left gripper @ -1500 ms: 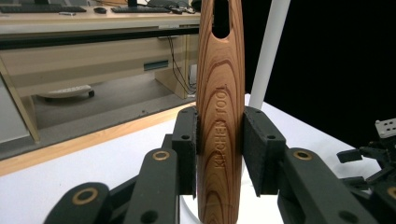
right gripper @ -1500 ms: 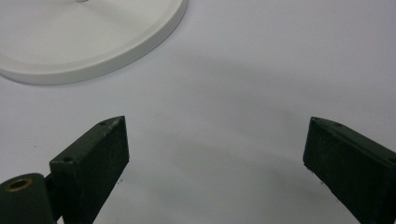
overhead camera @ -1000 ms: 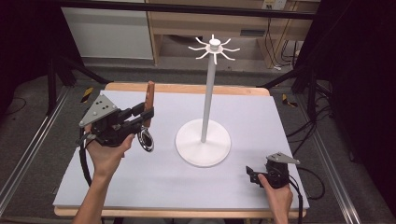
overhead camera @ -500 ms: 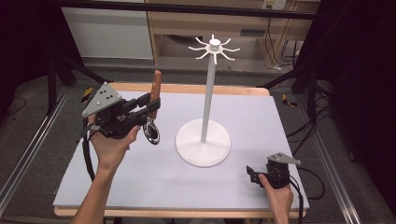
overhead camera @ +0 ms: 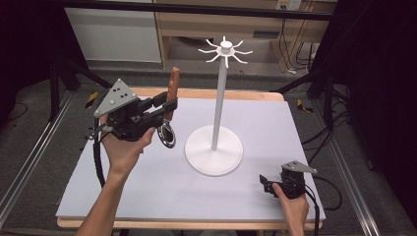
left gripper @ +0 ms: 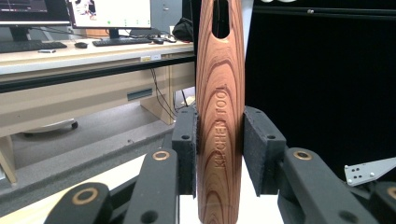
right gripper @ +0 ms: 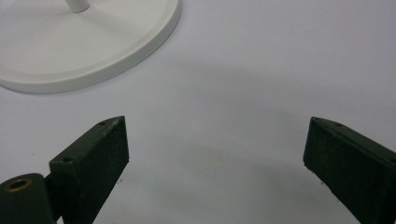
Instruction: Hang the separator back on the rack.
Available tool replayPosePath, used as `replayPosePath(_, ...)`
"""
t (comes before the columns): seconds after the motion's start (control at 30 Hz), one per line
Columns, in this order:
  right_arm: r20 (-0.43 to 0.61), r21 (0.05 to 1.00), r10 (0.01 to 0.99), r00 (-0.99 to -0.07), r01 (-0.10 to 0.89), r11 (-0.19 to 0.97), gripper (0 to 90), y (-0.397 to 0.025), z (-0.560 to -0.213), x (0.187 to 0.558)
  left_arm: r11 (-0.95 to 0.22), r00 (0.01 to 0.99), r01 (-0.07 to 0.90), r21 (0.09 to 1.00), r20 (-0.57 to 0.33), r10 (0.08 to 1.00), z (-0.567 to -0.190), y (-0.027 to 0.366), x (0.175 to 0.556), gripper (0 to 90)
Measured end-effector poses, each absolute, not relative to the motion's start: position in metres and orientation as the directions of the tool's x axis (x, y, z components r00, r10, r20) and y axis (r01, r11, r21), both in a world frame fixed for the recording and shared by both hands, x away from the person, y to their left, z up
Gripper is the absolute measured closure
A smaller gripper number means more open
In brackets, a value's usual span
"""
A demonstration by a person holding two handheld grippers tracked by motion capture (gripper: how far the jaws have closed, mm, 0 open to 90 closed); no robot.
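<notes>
We see left gripper [overhead camera: 167, 104] squeezing the brown wooden kitchen tool [left gripper: 219, 116], upright | tall white hook stand [overhead camera: 216, 113] beside it, toward worktop's middle | right gripper [right gripper: 215, 154] wide open, empty.

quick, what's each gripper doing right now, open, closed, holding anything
Left gripper: closed on a wooden tool handle, held upright.
Right gripper: open, empty, low over the table.

Black left tool [overhead camera: 167, 105] with grey 3-cornered plate, brass-ringed pivots, black cable.
</notes>
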State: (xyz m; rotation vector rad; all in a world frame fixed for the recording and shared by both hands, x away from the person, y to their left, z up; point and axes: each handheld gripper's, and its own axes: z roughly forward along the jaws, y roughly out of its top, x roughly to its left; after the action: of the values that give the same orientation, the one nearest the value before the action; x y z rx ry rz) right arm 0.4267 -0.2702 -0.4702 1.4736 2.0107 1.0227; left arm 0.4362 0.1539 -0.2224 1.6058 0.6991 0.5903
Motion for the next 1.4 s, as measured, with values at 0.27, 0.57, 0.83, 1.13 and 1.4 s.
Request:
replayPosePath(0.27,0.071,0.776,0.94,-0.334,0.61,0.159,7.3,-0.271,-0.47,0.427,-0.092,0.697,0.097,0.991,-0.001,0.717,-0.212,0.142,0.436,67.4)
replayPosePath(0.57,0.076,0.774,0.94,-0.334,0.613,0.156,7.3,-0.271,-0.47,0.427,-0.098,0.702,0.093,0.991,0.005,0.712,-0.205,0.133,0.44,67.4)
replayPosePath(0.83,0.069,0.775,0.938,-0.339,0.611,0.164,7.3,-0.271,-0.471,0.428,-0.101,0.701,0.092,0.991,0.007,0.713,-0.202,0.127,0.445,67.4)
replayPosePath(1.13,0.074,0.773,0.939,-0.335,0.614,0.158,7.3,-0.271,-0.47,0.428,-0.119,0.7,0.093,0.989,0.02,0.713,-0.199,0.117,0.451,67.4)
replayPosePath(1.4,0.081,0.772,0.938,-0.337,0.616,0.154,7.3,-0.271,-0.47,0.427,-0.128,0.702,0.098,0.987,0.022,0.712,-0.198,0.109,0.456,67.4)
